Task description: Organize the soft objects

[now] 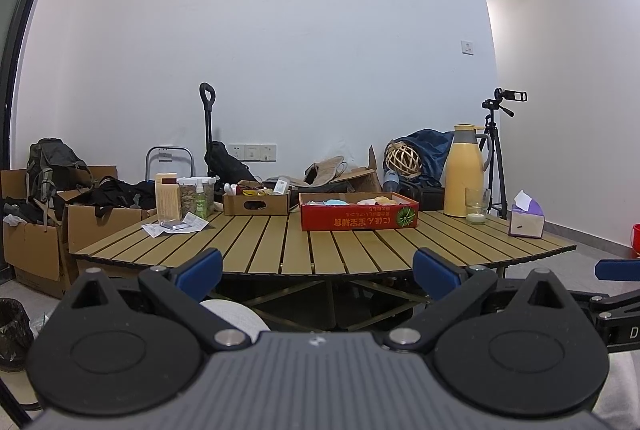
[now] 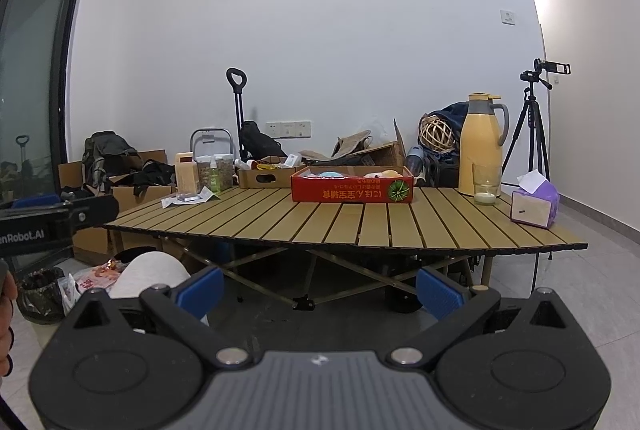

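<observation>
A red cardboard box [image 1: 359, 217] stands at the back middle of the slatted wooden table [image 1: 320, 246]. Several soft items in blue, pink and yellow lie inside it [image 1: 340, 203]. It also shows in the right wrist view [image 2: 352, 189], with the soft items [image 2: 332, 175] in it. My left gripper [image 1: 318, 272] is open and empty, held in front of the table's near edge. My right gripper [image 2: 320, 290] is open and empty, lower, facing the table's legs. Both are well back from the box.
On the table stand a brown box of small items [image 1: 256, 203], a jar and spray bottle [image 1: 198, 196], a yellow jug [image 1: 466, 172], a glass [image 1: 477, 206] and a tissue pack [image 1: 526, 218]. Cardboard boxes [image 1: 36, 242] and bags lie left; a tripod [image 1: 496, 146] stands right.
</observation>
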A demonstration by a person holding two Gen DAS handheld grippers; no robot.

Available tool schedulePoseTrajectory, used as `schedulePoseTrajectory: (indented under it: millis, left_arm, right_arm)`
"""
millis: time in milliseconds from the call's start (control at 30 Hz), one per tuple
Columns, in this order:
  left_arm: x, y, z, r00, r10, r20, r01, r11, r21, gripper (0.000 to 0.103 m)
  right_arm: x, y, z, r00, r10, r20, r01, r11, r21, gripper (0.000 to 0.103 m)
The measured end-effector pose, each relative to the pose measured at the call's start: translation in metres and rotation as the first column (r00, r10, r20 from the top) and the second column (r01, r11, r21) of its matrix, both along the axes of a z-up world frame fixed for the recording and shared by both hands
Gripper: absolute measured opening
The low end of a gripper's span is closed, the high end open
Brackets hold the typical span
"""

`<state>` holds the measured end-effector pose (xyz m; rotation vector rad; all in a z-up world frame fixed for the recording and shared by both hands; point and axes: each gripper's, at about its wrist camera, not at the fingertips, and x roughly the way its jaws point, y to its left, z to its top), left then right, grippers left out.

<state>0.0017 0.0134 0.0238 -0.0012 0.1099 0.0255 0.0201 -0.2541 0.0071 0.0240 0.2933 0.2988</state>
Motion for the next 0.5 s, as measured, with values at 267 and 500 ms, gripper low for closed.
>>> schedulePoseTrajectory:
  millis: [267, 500]
  left_arm:
    - [0.0018, 0.0009, 0.0003, 1.0, -0.002, 0.003, 0.002, 1.0, -0.001, 0.103]
    - [0.0016, 0.0004, 0.0, 1.0, -0.002, 0.003, 0.002, 1.0, 0.0, 0.103]
  right_arm:
    - [0.001, -0.0013, -0.0012, 1.0, 0.005, 0.002, -0.005, 1.0, 0.001, 0.103]
    - [0.001, -0.0014, -0.0014, 1.0, 0.005, 0.002, -0.005, 1.0, 0.001, 0.103]
